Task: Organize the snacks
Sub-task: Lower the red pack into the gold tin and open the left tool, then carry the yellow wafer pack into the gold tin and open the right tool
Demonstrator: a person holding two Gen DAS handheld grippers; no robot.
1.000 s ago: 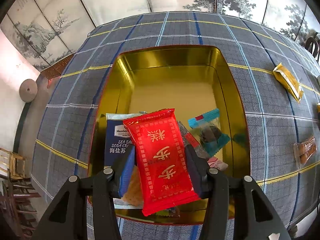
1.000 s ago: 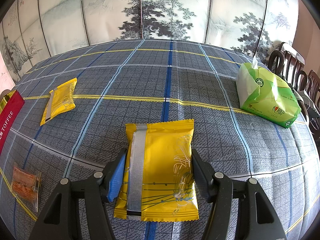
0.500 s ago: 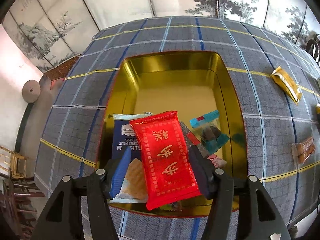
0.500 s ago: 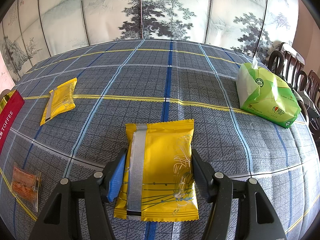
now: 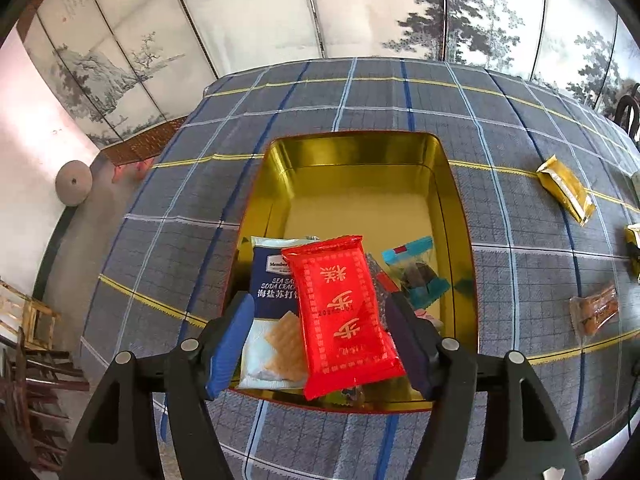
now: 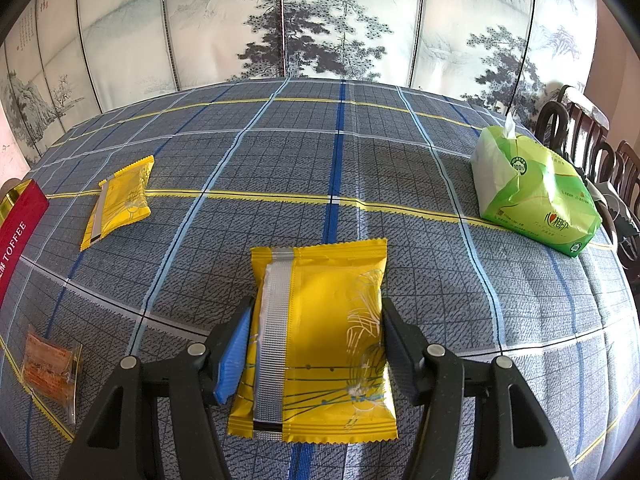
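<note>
L gripper (image 5: 320,340): jaws opening, over near end of gold tin (image 5: 456,216). Red snack pack (image 5: 344,312) lies between them on top of blue soda cracker pack (image 5: 272,280); pads clear of it. Small wrapped sweets (image 5: 416,268) beside it in tin. R gripper (image 6: 314,352): jaws pinching yellow snack pack (image 6: 328,340) on both sides, pack flat on checked counter (image 6: 280,152). Second yellow pack (image 6: 120,200) far left, orange snack (image 6: 50,368) near left, green tissue pack (image 6: 532,192) right.

The left gripper (image 5: 320,340), low in the frame, points steeply down, its fingers opening apart. The right gripper (image 6: 316,348), lower centre, is tilted downward, fingers half-spread and gripping.
</note>
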